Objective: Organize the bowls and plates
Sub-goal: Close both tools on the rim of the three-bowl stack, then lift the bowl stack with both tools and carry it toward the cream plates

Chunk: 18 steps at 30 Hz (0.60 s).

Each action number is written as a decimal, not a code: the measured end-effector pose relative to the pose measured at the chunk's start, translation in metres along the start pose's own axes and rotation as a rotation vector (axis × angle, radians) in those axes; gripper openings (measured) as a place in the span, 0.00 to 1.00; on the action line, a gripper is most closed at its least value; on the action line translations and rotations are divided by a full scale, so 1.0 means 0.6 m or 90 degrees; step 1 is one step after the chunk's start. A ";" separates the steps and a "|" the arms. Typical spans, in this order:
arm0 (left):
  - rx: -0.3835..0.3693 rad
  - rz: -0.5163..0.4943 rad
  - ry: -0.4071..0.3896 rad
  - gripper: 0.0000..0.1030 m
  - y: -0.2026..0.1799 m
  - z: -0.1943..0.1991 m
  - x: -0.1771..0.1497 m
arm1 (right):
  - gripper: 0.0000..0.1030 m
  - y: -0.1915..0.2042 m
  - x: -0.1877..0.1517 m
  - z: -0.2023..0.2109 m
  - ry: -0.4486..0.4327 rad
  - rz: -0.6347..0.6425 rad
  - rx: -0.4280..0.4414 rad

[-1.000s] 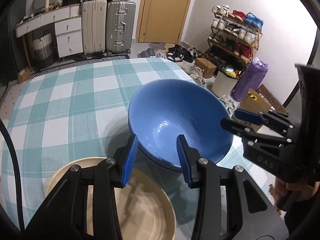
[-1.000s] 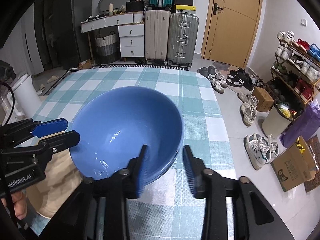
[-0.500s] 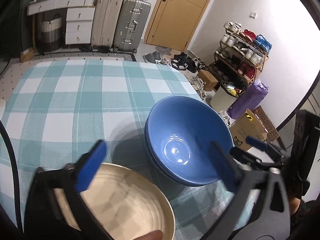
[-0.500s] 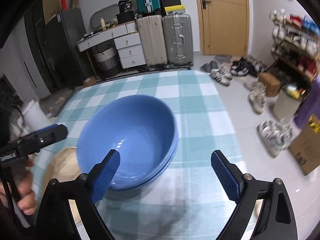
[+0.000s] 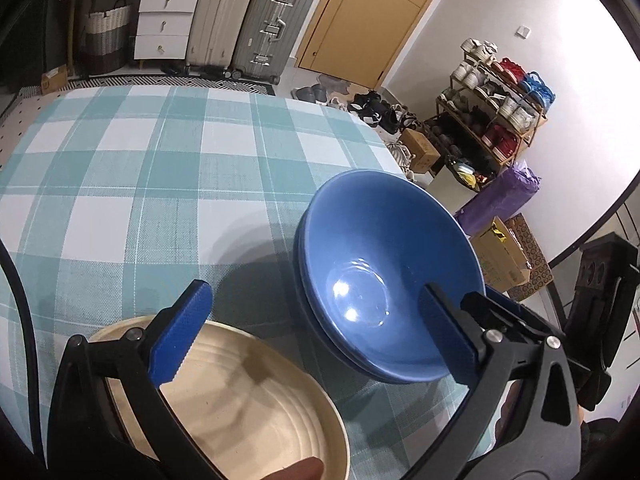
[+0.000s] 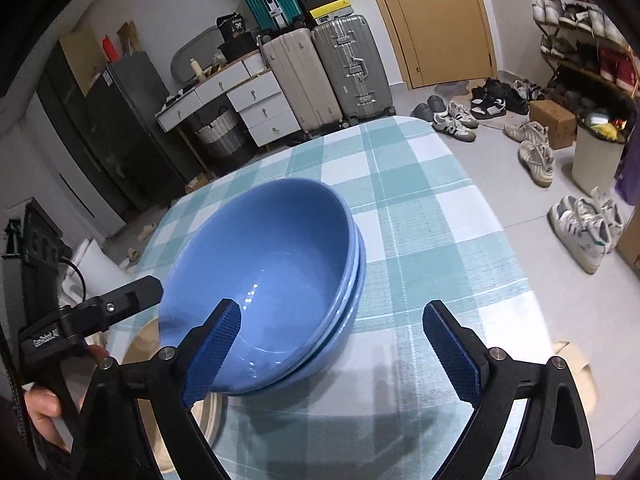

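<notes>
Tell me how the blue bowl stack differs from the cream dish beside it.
The blue bowl stack is deep, glossy and made of two nested bowls; the cream dish is shallow, matte and ridged in rings, and whether it is stacked cannot be told. Both sit upright on the checked tablecloth, held by neither gripper.

Beyond the tool stood two suitcases [image 5: 248,20], a white drawer unit [image 5: 162,24], a wooden door [image 5: 360,16] and, rightward, a shoe rack [image 5: 496,116].
</notes>
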<state>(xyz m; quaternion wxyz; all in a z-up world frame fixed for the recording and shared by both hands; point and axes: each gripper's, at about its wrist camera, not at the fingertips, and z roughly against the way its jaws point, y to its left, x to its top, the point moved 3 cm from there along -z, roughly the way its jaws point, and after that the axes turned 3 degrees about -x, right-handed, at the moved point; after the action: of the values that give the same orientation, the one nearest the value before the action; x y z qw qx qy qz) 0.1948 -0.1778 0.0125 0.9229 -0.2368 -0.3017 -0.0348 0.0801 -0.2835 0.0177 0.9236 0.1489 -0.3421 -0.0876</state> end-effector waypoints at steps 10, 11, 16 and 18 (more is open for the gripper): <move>-0.033 -0.012 0.033 0.58 0.002 -0.039 0.000 | 0.46 0.008 0.000 -0.029 0.029 0.015 0.011; -0.032 -0.018 0.032 0.54 -0.001 -0.042 0.000 | 0.44 0.010 0.000 -0.029 0.029 0.019 0.008; -0.026 -0.038 0.040 0.42 -0.009 -0.047 -0.002 | 0.41 0.006 -0.002 -0.026 0.027 0.014 0.010; -0.019 -0.041 0.039 0.38 -0.009 -0.048 -0.002 | 0.40 0.004 -0.001 -0.025 0.028 0.012 0.010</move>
<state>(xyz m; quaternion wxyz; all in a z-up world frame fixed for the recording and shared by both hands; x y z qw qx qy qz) 0.2086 -0.1961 -0.0062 0.9266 -0.2392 -0.2801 -0.0760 0.0893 -0.2781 0.0072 0.9307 0.1549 -0.3234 -0.0730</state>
